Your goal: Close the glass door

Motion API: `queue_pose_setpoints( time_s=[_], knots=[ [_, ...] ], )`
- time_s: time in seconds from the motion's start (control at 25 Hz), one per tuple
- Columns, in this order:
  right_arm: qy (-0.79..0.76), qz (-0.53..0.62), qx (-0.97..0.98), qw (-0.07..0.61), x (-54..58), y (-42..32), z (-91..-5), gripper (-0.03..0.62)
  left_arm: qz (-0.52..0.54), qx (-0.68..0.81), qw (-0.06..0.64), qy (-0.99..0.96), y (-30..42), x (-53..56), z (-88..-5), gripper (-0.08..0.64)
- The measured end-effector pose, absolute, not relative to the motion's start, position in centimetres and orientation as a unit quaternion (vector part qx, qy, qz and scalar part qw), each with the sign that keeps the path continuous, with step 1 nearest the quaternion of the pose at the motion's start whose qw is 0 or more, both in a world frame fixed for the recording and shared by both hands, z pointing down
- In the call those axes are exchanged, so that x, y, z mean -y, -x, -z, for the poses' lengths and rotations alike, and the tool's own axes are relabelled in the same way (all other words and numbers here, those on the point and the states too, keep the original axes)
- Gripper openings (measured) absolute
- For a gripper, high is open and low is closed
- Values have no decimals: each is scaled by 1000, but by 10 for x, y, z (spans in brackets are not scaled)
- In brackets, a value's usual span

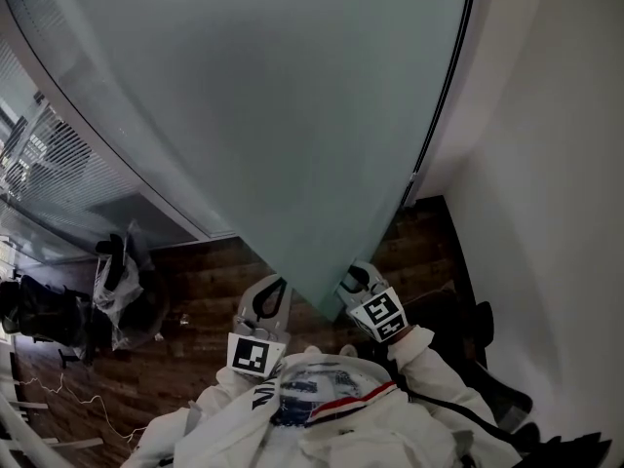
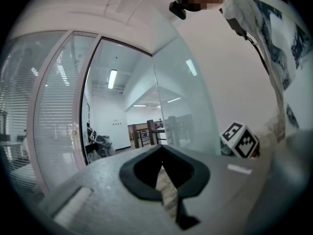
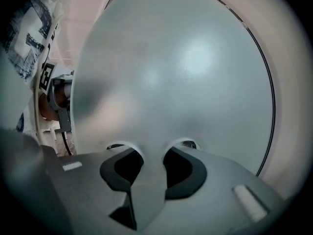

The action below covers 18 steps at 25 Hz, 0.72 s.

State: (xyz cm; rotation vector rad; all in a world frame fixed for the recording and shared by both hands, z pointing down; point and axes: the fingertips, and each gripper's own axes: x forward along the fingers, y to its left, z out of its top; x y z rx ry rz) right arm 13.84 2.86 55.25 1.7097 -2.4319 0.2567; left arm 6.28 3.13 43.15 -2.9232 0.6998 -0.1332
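The frosted glass door [image 1: 292, 115] fills the top of the head view, and its lower edge comes down between my two grippers. My right gripper [image 1: 356, 279] is at that edge. In the right gripper view the door [image 3: 186, 72] fills the picture; a strip of it runs down between the jaws of my right gripper [image 3: 155, 148], touching both pads. My left gripper [image 1: 263, 305] hangs left of the door edge, apart from it. In its own view the left gripper [image 2: 161, 148] is shut and empty, pointing at the open doorway [image 2: 112, 116] with the glass door [image 2: 188, 111] to the right.
A white wall [image 1: 546, 164] stands close on the right. The wooden floor [image 1: 205, 281] runs under the door. A black chair [image 1: 49, 315] and a plastic bag [image 1: 117, 286] sit at the left beside a glass wall with blinds [image 1: 58, 154]. The dark door frame [image 2: 85, 106] edges the doorway.
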Motion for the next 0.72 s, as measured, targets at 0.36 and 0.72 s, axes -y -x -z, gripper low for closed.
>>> queue_pose_setpoints(
  time_s=[0.36, 0.72],
  knots=[
    [-570, -100, 810, 94, -9, -131, -553, 123, 58, -249, 38, 966, -48, -19, -449, -5],
    [-582, -105, 799, 108, 11, -128, -557, 123, 44, -267, 37, 962, -25, -5, -462, -5]
  ],
)
